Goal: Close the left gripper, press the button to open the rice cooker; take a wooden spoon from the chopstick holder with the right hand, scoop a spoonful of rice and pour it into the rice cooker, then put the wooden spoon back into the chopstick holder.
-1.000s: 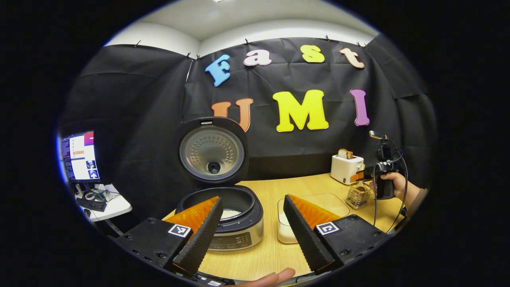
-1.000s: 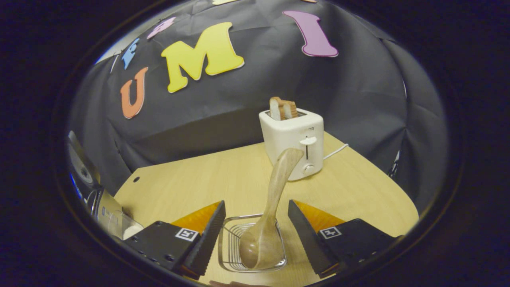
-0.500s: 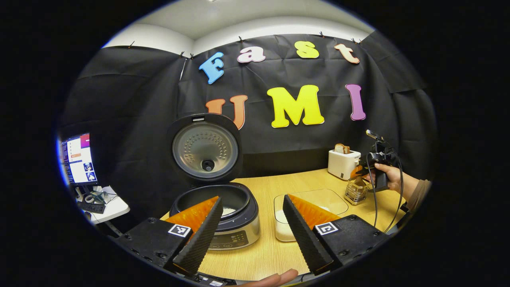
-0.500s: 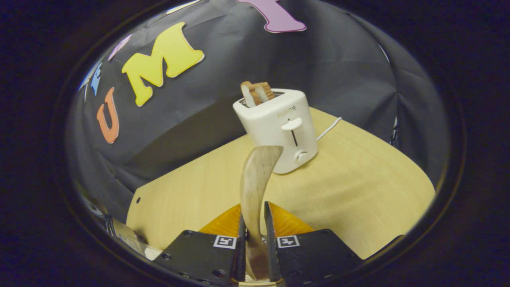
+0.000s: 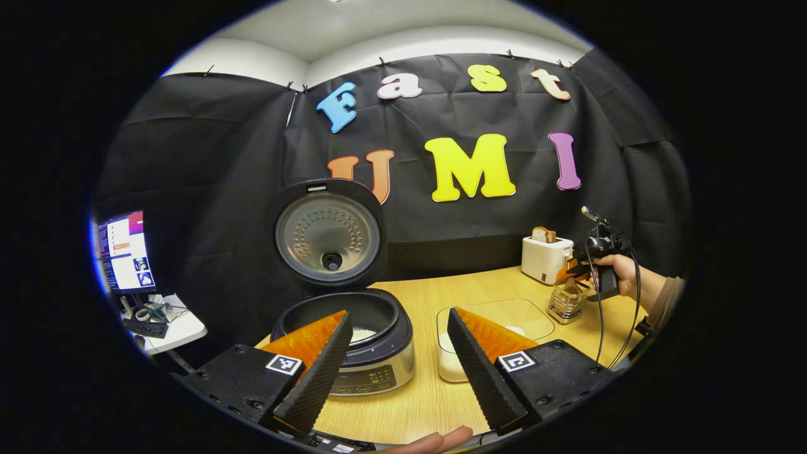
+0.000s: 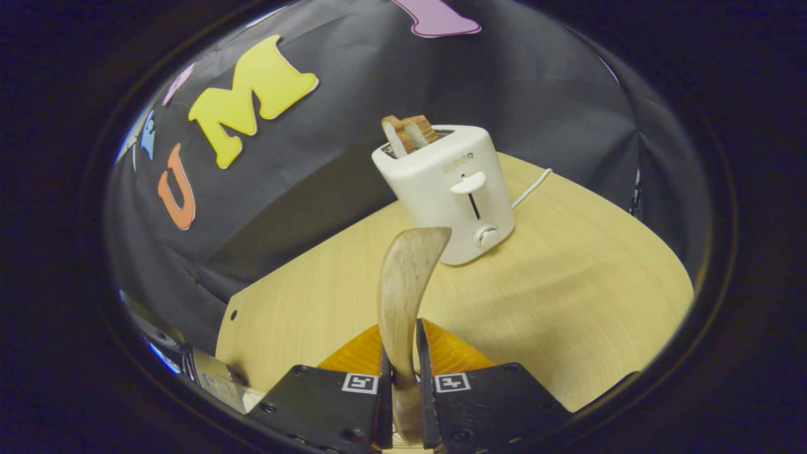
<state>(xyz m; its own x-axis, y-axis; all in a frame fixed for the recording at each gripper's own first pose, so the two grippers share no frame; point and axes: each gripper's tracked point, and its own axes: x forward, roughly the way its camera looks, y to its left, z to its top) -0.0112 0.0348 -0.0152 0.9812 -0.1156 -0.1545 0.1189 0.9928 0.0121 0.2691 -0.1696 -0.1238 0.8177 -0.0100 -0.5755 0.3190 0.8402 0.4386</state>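
**Jaws: right clamped on the spoon, left spread wide and empty**

Both fingers of the right gripper [image 6: 400, 403] press against the handle of the wooden spoon [image 6: 403, 284], which rises between them and leans slightly toward the toaster; its bowl end is hidden below the fingers. The left gripper [image 5: 391, 372] stands wide open above the near edge of the table, holding nothing.

From the largest thing down: the light wooden table [image 5: 479, 287] carries everything. At its left end sits the rice cooker [image 5: 372, 353], its round lid [image 5: 328, 233] swung fully upright at the back and some white rice showing in the dark inner pot. Just beside it on the right is a clear rice container [image 5: 504, 312] with white rice in its near corner. A white toaster [image 6: 451, 189] stands near the back right of the table with two slices of bread [image 6: 408, 131] poking out of its slots and a white cord trailing behind it.

In the left gripper view, the wire chopstick holder [image 5: 566, 302] stands in front of the toaster, and the right gripper is just above it, gripped by a hand [image 5: 621, 274] with a sleeve at the wrist. Off the table to the far left are a lit monitor [image 5: 124, 252] and a small white side table [image 5: 179, 328] with clutter.
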